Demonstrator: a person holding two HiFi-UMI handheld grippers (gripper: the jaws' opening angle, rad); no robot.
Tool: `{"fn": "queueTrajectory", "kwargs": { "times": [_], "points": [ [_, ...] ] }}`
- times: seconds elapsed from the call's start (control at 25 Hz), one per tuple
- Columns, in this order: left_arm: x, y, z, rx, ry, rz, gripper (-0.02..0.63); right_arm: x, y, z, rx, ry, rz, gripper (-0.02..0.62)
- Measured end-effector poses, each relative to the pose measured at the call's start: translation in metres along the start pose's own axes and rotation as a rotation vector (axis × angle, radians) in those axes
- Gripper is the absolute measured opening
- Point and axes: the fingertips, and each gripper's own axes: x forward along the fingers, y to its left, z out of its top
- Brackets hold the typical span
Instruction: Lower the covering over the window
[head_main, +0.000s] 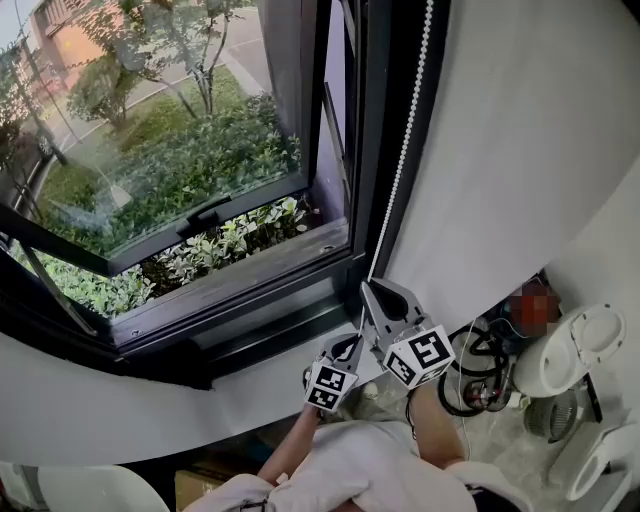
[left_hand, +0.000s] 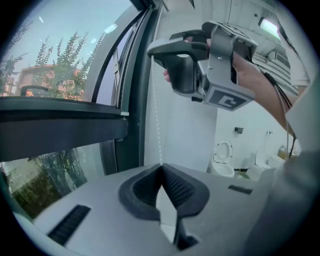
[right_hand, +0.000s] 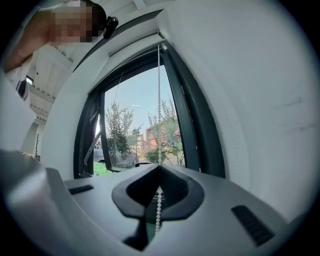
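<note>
An open window (head_main: 180, 150) fills the left, its glass uncovered; the blind (right_hand: 132, 44) sits rolled up at the frame's top. Right of the sill, the left gripper (head_main: 350, 343) has its jaws closed on the bead chain (head_main: 405, 150), just below the right gripper (head_main: 378, 287), whose jaws also pinch that chain. A white wall (head_main: 520, 130) lies right.
</note>
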Motion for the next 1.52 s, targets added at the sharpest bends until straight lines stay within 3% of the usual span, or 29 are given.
{"fn": "queueTrajectory", "kwargs": {
  "times": [0.76, 1.0, 1.16, 1.52],
  "points": [
    [0.009, -0.006, -0.077, -0.036, 0.155, -0.047, 0.015, -0.008, -0.002, -0.077, 0.077, 0.150, 0.012, -0.005],
    [-0.007, -0.007, -0.073, -0.063, 0.133, -0.061, 0.025, -0.010, -0.003, -0.082, 0.087, 0.154, 0.017, -0.005],
    [-0.031, 0.000, -0.029, -0.074, 0.047, -0.072, 0.114, -0.010, -0.001, -0.081, 0.088, 0.152, 0.024, -0.005],
    [-0.080, 0.010, 0.146, 0.117, -0.252, -0.056, 0.115, -0.012, 0.001, -0.081, 0.095, 0.143, 0.032, -0.005]
  ]
}}
